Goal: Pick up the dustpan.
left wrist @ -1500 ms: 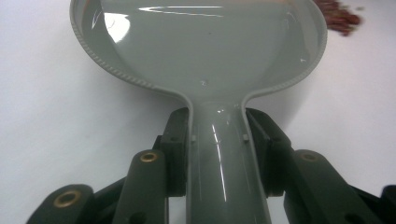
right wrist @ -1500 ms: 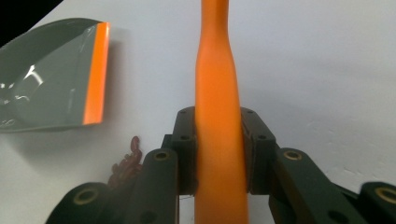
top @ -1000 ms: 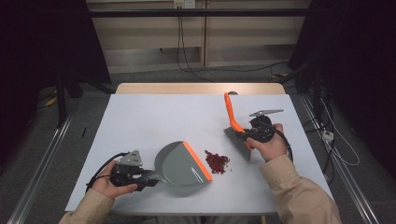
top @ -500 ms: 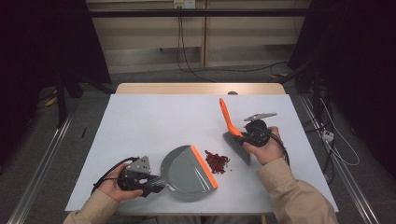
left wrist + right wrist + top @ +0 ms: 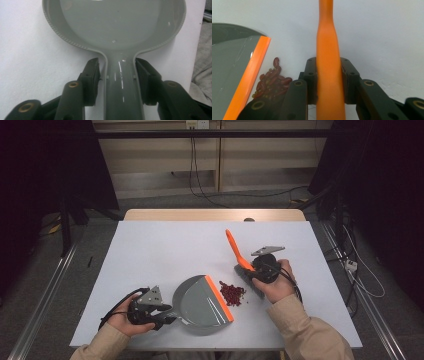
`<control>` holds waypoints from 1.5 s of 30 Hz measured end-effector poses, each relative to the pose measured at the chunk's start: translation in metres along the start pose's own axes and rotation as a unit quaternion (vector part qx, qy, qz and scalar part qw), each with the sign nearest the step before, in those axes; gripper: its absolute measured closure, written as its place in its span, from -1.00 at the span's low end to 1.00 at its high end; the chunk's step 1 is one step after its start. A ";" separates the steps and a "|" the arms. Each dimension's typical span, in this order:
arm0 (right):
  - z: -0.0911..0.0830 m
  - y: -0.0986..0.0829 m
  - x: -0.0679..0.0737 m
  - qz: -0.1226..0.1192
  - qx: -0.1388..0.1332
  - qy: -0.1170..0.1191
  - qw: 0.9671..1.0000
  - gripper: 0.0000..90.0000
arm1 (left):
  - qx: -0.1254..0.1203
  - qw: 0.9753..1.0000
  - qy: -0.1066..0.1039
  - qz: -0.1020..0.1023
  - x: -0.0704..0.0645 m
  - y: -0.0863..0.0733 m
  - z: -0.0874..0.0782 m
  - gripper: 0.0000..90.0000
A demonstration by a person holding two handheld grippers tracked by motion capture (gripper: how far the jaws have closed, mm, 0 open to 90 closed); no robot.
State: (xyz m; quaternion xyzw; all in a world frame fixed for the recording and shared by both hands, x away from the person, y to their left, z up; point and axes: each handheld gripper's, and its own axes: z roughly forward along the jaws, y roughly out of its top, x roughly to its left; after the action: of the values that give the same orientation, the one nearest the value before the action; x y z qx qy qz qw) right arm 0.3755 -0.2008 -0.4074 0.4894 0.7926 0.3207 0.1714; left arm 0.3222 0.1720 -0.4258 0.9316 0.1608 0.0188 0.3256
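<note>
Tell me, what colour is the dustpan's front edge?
Orange, on the grey dustpan; the right gripper view shows its front edge best.

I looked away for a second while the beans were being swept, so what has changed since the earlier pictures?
The left gripper slid the dustpan right and toward the person, bringing its orange lip up beside the beans. The right gripper brought the brush left and nearer, so it now stands just right of the pile. Both grips stayed shut, and the beans lie where they were.
</note>
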 end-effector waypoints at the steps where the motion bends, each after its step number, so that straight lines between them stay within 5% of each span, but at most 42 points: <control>1: -0.001 0.000 0.000 0.004 0.001 -0.001 1.000 0.58 | 0.008 1.000 0.002 0.002 -0.001 0.001 0.001 0.39; 7: -0.002 -0.002 0.004 0.004 0.003 -0.001 1.000 0.58 | 0.008 1.000 -0.008 -0.003 -0.002 0.006 0.002 0.40; 16: -0.002 -0.002 0.018 -0.004 0.008 -0.008 1.000 0.58 | 0.020 0.999 -0.022 0.022 0.000 0.015 0.004 0.39; 18: -0.002 -0.003 0.020 -0.002 0.009 -0.010 1.000 0.58 | 0.011 1.000 -0.023 0.008 -0.002 0.015 0.005 0.39; 23: -0.002 -0.003 0.023 0.000 0.010 -0.005 1.000 0.58 | 0.016 0.999 -0.027 0.009 0.000 0.016 0.003 0.39; 25: -0.002 -0.003 0.025 0.000 0.011 -0.004 1.000 0.58 | 0.000 0.999 -0.032 -0.010 -0.001 0.016 0.003 0.39; 45: 0.001 -0.002 0.049 0.023 0.009 0.011 1.000 0.57 | 0.012 0.999 -0.038 -0.005 0.001 0.019 0.004 0.39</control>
State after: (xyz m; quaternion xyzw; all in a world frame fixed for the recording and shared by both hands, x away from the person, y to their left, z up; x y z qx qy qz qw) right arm 0.3520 -0.1582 -0.4073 0.5058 0.7857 0.3228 0.1505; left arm 0.3288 0.1564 -0.4173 0.9348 0.1532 -0.0200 0.3199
